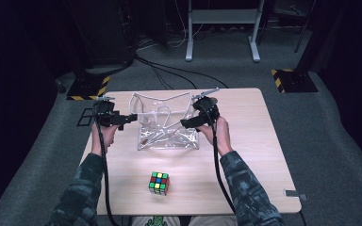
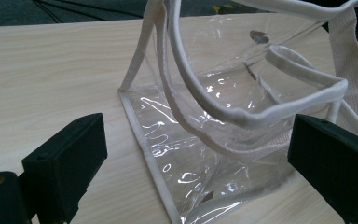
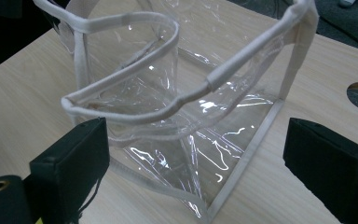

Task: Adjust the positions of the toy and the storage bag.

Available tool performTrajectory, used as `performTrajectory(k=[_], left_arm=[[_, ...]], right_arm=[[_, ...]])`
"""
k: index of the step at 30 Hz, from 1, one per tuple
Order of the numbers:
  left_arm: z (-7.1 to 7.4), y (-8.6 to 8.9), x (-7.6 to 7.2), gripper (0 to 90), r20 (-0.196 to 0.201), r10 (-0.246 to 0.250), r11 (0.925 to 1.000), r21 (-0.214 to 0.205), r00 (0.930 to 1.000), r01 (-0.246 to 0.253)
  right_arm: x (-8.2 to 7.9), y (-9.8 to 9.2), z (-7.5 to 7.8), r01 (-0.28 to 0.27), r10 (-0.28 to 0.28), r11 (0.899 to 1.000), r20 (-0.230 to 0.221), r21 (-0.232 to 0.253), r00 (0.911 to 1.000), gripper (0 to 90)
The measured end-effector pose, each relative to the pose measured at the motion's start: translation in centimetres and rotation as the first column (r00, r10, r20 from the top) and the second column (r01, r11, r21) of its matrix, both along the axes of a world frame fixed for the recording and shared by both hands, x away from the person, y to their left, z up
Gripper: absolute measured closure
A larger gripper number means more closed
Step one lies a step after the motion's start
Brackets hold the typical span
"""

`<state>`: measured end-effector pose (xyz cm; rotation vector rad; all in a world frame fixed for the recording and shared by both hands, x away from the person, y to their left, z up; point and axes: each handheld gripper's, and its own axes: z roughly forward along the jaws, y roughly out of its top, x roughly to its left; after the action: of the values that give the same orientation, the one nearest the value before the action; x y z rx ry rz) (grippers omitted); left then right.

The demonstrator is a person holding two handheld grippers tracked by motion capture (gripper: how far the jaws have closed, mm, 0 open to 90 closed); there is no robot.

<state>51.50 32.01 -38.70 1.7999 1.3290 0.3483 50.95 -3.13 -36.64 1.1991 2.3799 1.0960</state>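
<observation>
Wood table (image 1: pixel 245 155) on grey carpet, clear bag (image 1: pixel 167 125) btwn open L tool (image 1: pixel 128 117) & R tool (image 1: pixel 185 123)

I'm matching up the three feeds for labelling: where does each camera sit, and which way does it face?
High view: above the person's side, looking forward and down on the table; forearms, left claw, right claw.
Left gripper view: rides the left claw, facing the clear tote bag; open jaws.
Right gripper view: rides the right claw, facing the bag's other side; open jaws.
All share the bag.
</observation>
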Motion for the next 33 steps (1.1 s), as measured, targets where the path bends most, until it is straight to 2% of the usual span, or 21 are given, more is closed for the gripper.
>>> performTrajectory(k=[6,11,14,17,18,21,23,28,29,32,33], left_arm=[[0.6,-0.5,0.9,4.5,-0.004,0.014,0.9999,0.008,0.9999,-0.014],[0.8,-0.6,1.9,4.1,-0.013,0.024,0.9993,-0.029,0.9996,-0.025],[0.8,-0.8,2.3,4.2,-0.012,0.030,0.9992,-0.025,0.9995,-0.030],[0.7,-1.2,2.8,4.2,-0.029,0.029,0.9990,-0.032,0.9992,-0.030],[0.6,-1.6,3.0,4.7,-0.025,0.037,0.9992,-0.015,0.9990,-0.037],[0.4,-2.0,3.1,10.3,-0.036,0.046,0.9989,-0.005,0.9983,-0.046],[0.1,-2.2,3.2,10.6,-0.042,0.051,0.9987,-0.003,0.9978,-0.052],[-0.6,-2.4,3.2,19.5,-0.059,0.045,0.9990,0.005,0.9972,-0.045],[-0.8,-2.5,3.1,26.2,-0.070,0.049,0.9988,0.011,0.9963,-0.048],[-1.1,-2.6,3.1,30.4,-0.074,0.048,0.9986,0.027,0.9961,-0.046],[-1.4,-2.6,3.0,32.7,-0.083,0.037,0.9992,0.017,0.9958,-0.036]], right_arm=[[0.9,1.0,0.1,-0.005,0.005,1.000,-0.014,0.001,0.9999,6.9],[1.7,1.4,-0.1,-0.005,0.005,1.000,-0.025,-0.001,0.9997,7.3],[2.0,1.4,-0.2,0.007,-0.007,1.000,-0.031,0.011,0.9995,7.7],[2.5,1.3,-0.6,0.018,-0.017,1.000,-0.046,0.015,0.9988,8.5],[2.6,1.4,-0.7,0.021,-0.021,1.000,-0.053,0.014,0.9984,8.8],[2.7,1.5,-1.0,0.027,-0.025,0.999,-0.073,0.019,0.9970,10.9],[2.8,1.5,-1.1,0.026,-0.024,0.999,-0.080,0.022,0.9965,11.8],[2.9,1.7,-1.6,0.022,-0.021,1.000,-0.084,0.008,0.9962,14.2],[2.9,1.7,-1.9,0.021,-0.021,1.000,-0.093,0.004,0.9954,15.5],[2.9,1.8,-2.2,0.028,-0.028,1.000,-0.109,0.000,0.9936,19.1],[2.9,1.9,-2.6,0.023,-0.024,1.000,-0.116,-0.005,0.9930,21.4]])
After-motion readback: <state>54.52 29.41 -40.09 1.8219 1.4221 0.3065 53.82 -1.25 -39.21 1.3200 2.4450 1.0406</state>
